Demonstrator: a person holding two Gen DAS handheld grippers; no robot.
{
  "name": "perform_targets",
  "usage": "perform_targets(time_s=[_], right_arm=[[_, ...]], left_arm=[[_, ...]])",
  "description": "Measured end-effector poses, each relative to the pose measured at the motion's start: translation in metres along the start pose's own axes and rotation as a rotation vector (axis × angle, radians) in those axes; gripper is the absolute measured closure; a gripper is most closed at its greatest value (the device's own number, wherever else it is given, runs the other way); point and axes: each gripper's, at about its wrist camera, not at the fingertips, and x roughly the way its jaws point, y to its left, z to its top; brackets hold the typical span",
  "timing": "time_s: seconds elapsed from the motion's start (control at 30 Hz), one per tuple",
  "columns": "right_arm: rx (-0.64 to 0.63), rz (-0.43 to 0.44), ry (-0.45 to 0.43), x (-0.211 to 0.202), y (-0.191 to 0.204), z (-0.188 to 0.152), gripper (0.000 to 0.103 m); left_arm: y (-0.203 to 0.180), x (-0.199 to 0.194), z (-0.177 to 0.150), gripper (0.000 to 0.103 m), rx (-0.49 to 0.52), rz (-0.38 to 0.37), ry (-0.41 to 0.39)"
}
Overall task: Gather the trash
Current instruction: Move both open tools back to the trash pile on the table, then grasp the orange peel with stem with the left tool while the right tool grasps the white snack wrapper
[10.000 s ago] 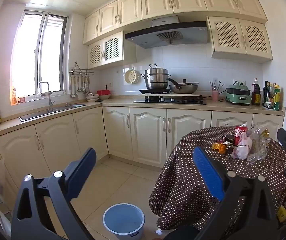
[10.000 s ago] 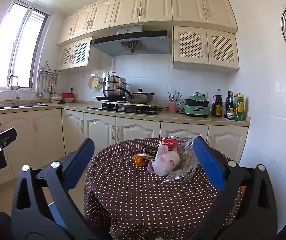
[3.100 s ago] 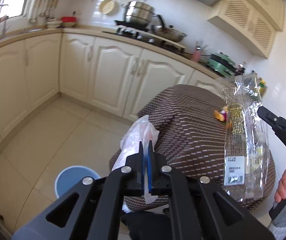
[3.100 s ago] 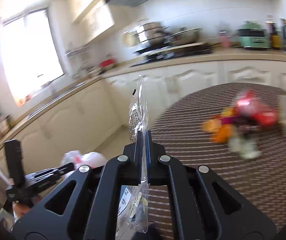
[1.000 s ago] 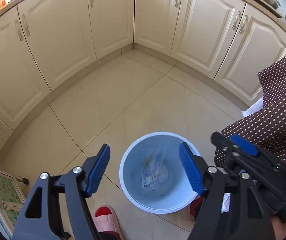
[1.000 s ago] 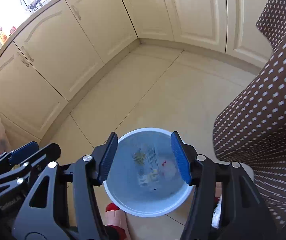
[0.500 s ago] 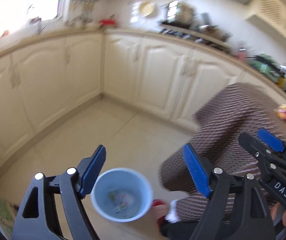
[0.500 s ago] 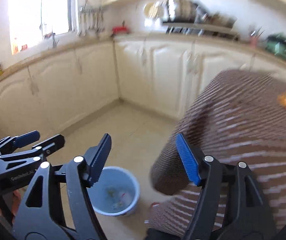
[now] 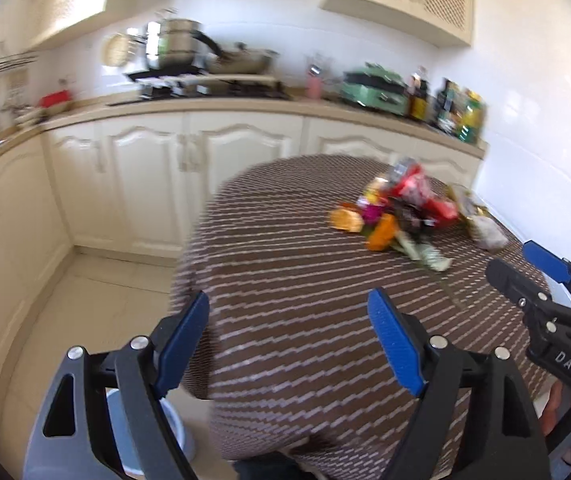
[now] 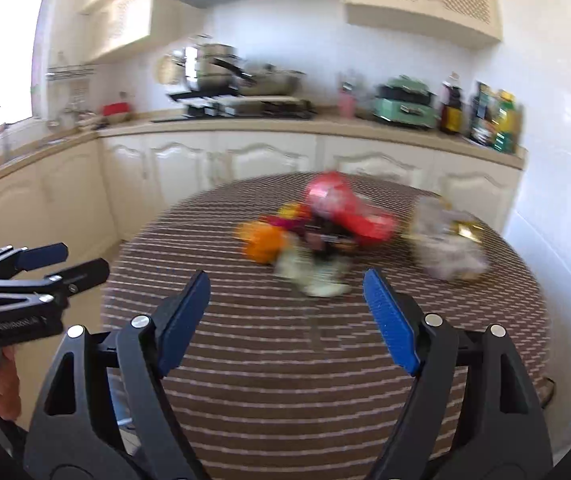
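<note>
- Two grippers, left gripper [image 9: 288,342] and right gripper [image 10: 285,320], spread wide, hold nothing.
- Trash pile [image 10: 317,232] sits on the dotted counter [image 10: 285,360].
- Only the left view shows the blue bin [image 9: 173,432] on the floor.

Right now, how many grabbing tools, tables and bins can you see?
Tools: 2, the left tool and the right tool, both open
Table: 1
Bin: 1
Total: 4
</note>
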Motion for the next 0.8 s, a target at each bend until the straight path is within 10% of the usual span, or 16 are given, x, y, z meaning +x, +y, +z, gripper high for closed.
perform_targets(time_s=[0.23,0.8], right_arm=[[0.061,-0.081,0.062,0.028,-0.069,0.005,0.025],[0.036,0.019,0.223,0.093,-0.072,0.019,0.025]], left_arm=[[-0.045,0.065,0.029,0.024,0.068,-0.047,0.071],[-0.071,0.136,0.049,0.081,0.105,-0.149,0.214]])
